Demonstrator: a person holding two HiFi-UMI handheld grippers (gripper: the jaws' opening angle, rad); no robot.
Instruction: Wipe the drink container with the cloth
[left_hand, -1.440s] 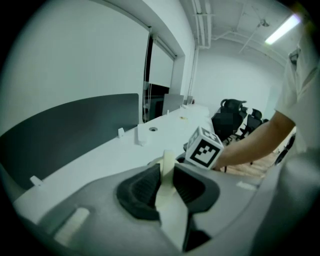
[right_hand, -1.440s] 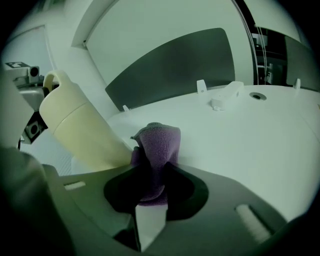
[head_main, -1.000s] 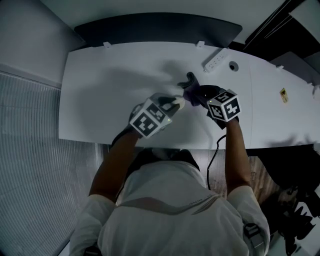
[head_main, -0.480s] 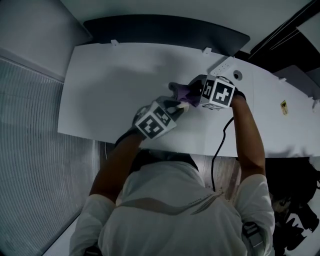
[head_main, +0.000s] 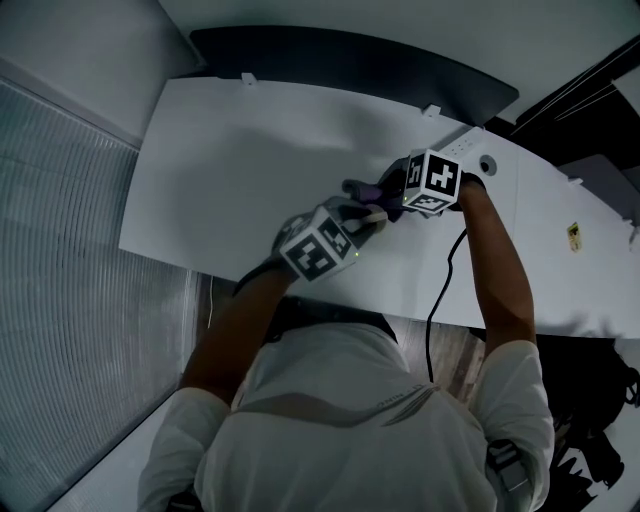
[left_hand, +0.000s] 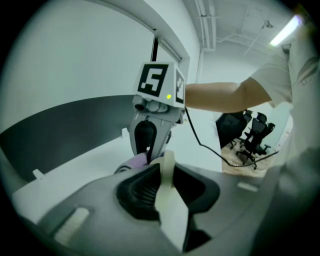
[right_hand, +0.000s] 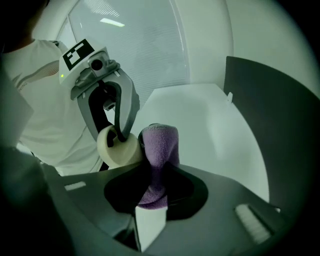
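The drink container is a small cream cup (right_hand: 119, 146). My left gripper (left_hand: 163, 167) is shut on its wall (left_hand: 167, 172), one finger inside the cup's mouth. In the head view the cup (head_main: 366, 212) is held above the white table (head_main: 230, 170), just beyond the left gripper (head_main: 356, 216). My right gripper (right_hand: 157, 167) is shut on a purple cloth (right_hand: 158, 145), which stands up out of the jaws and presses against the cup's side. The cloth (head_main: 363, 189) sits between the two grippers, with the right gripper (head_main: 388, 190) facing the left one.
A white power strip (head_main: 456, 146) and a round cable hole (head_main: 487, 163) lie on the table behind the right gripper. A dark panel (head_main: 350, 60) runs along the table's far edge. A black cable (head_main: 440, 290) hangs off the near edge. Office chairs (left_hand: 255, 135) stand to the right.
The right gripper has swung farther from me and turned to face the left one, bringing the cloth against the cup. The left gripper has edged toward it with the cup.
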